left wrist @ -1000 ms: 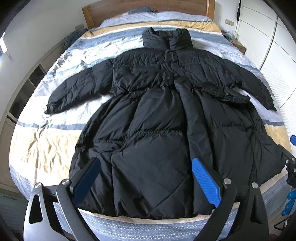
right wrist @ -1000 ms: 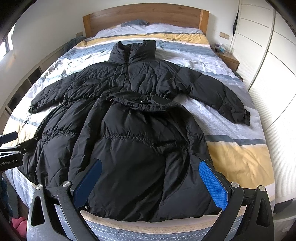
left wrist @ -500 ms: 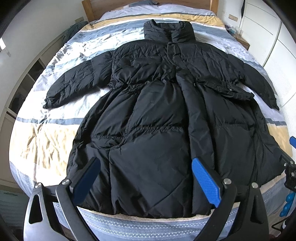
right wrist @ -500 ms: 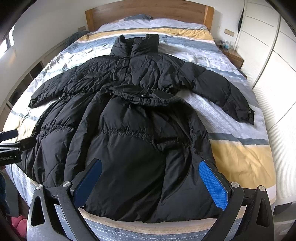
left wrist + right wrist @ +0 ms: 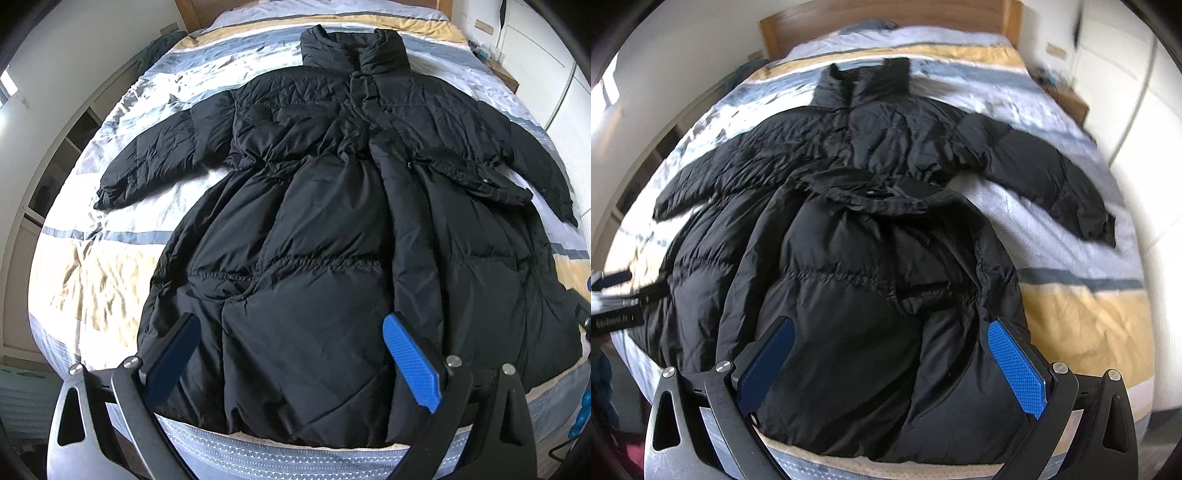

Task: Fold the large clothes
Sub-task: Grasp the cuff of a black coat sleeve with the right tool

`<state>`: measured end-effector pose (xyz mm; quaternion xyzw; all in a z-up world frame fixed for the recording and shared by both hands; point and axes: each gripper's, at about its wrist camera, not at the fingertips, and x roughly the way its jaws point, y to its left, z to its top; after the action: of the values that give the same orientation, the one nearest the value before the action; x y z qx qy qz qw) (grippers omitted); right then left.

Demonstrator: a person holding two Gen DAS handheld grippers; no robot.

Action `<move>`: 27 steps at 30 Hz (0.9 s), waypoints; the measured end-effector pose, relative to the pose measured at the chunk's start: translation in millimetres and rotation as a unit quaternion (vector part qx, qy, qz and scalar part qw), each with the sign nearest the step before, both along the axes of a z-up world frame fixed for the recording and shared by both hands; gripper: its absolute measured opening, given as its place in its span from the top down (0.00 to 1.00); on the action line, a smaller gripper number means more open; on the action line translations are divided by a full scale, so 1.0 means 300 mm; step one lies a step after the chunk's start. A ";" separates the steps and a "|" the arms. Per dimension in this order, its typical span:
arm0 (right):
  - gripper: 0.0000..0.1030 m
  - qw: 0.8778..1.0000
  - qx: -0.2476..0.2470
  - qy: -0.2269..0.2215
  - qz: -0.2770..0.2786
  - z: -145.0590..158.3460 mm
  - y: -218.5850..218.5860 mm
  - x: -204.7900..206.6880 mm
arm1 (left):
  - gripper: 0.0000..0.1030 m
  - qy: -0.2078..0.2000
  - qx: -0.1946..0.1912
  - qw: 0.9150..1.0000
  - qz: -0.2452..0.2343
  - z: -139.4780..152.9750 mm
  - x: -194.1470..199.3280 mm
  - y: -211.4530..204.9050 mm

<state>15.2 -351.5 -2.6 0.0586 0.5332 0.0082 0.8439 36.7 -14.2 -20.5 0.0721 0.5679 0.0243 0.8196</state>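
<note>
A long black puffer coat (image 5: 314, 229) lies spread face up on the bed, collar toward the headboard, both sleeves out to the sides, hem at the near edge. It also shows in the right wrist view (image 5: 871, 266). My left gripper (image 5: 291, 354) is open and empty, hovering over the left part of the hem. My right gripper (image 5: 890, 358) is open and empty over the right part of the hem. The left gripper's body shows at the left edge of the right wrist view (image 5: 620, 299).
The bed (image 5: 92, 273) has a striped cover in yellow, grey and white and a wooden headboard (image 5: 886, 14). White wardrobe doors (image 5: 1137, 85) stand on the right, with a bedside table (image 5: 1071, 99). Shelves (image 5: 55, 162) run along the left wall.
Both grippers have moved forward and lower toward the coat's hem, so the coat looks larger. The right wrist view is blurred from motion. Both stay open.
</note>
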 end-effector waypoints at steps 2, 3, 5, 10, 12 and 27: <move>0.00 1.000 0.005 0.009 -0.019 -0.020 -0.052 0.037 | 0.03 0.004 -0.005 1.000 0.008 0.005 0.019 -0.006; 0.00 0.999 0.010 0.009 -0.032 -0.031 -0.091 0.059 | 0.03 0.007 -0.011 1.000 0.017 0.011 0.029 -0.006; 0.00 0.998 0.024 0.010 -0.060 -0.054 -0.173 0.100 | 0.03 0.010 -0.018 0.999 0.031 0.023 0.043 -0.009; 0.00 0.984 0.082 0.016 -0.159 -0.137 -0.475 0.229 | 0.03 0.013 -0.015 0.999 0.047 0.058 0.045 -0.019; 0.00 0.976 0.100 0.012 -0.194 -0.166 -0.578 0.264 | 0.03 0.016 -0.008 0.998 0.058 0.067 0.039 -0.015; 0.04 0.820 0.365 -0.057 -0.438 -0.498 -1.135 0.339 | 0.03 0.051 0.021 0.991 0.122 0.044 -0.033 0.018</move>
<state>117.0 -691.9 -152.0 0.5889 0.3602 -0.1650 0.7044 26.6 -8.7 -7.4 0.0204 0.6132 0.1327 0.7784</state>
